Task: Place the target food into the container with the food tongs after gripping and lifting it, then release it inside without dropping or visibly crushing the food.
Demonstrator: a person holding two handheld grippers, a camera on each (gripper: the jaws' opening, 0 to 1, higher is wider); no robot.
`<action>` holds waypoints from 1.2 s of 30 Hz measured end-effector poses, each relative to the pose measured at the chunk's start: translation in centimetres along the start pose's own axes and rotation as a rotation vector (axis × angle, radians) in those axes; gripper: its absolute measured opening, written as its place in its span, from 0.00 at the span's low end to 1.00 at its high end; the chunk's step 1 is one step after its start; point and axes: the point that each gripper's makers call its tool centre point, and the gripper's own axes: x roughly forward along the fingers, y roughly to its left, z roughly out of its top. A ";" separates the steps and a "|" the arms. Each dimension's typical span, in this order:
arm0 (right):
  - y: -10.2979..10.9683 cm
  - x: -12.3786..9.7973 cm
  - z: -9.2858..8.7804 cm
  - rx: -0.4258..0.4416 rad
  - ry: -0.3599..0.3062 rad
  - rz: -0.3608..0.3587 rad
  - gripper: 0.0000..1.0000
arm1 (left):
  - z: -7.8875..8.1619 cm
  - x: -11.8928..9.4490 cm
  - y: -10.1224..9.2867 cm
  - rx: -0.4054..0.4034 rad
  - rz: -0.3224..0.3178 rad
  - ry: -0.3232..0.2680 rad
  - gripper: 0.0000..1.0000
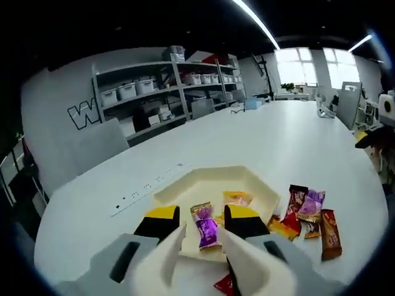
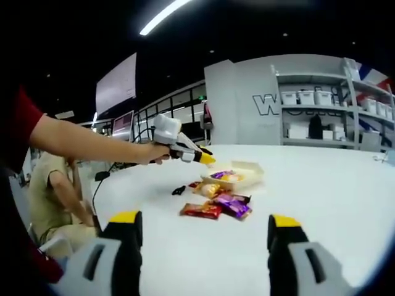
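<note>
Left tool (image 1: 202,223) hovers open over a cream container (image 1: 259,188) low in frame, purple candy (image 1: 206,228) between its jaws. Right tool (image 2: 203,237) open above the white table (image 2: 321,191).

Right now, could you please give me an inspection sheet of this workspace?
Surface: large white table, mostly bare.
Job's things: cream hexagonal tray holding a purple-wrapped candy and an orange-wrapped snack.
Clutter: pile of wrapped snacks beside the tray.
Grippers: left tongs open above the tray; right tongs open, well back from the tray.
Cables: black cable at the table's edge.
Surroundings: grey shelving with white bins; seated person.
</note>
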 end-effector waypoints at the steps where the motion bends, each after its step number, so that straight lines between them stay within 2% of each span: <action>1: 0.0 0.0 0.0 0.000 -0.001 0.000 0.82 | 0.0 -0.1 -0.1 -0.001 -0.004 0.002 0.27; 20: 0.6 -0.5 0.3 -0.003 -0.013 0.002 0.82 | 0.9 -1.7 -2.0 -0.045 -0.061 -0.018 0.28; 29: 1.1 -0.5 0.5 -0.007 -0.017 0.010 0.82 | 0.3 -2.7 -3.9 -0.057 -0.119 -0.017 0.28; 32: 1.4 -0.5 0.5 -0.011 -0.015 0.016 0.82 | -0.5 -2.9 -4.2 -0.030 -0.138 0.009 0.27; 36: 1.7 -0.5 0.5 -0.016 -0.015 0.021 0.82 | -0.6 -3.2 -3.9 -0.084 -0.144 0.003 0.28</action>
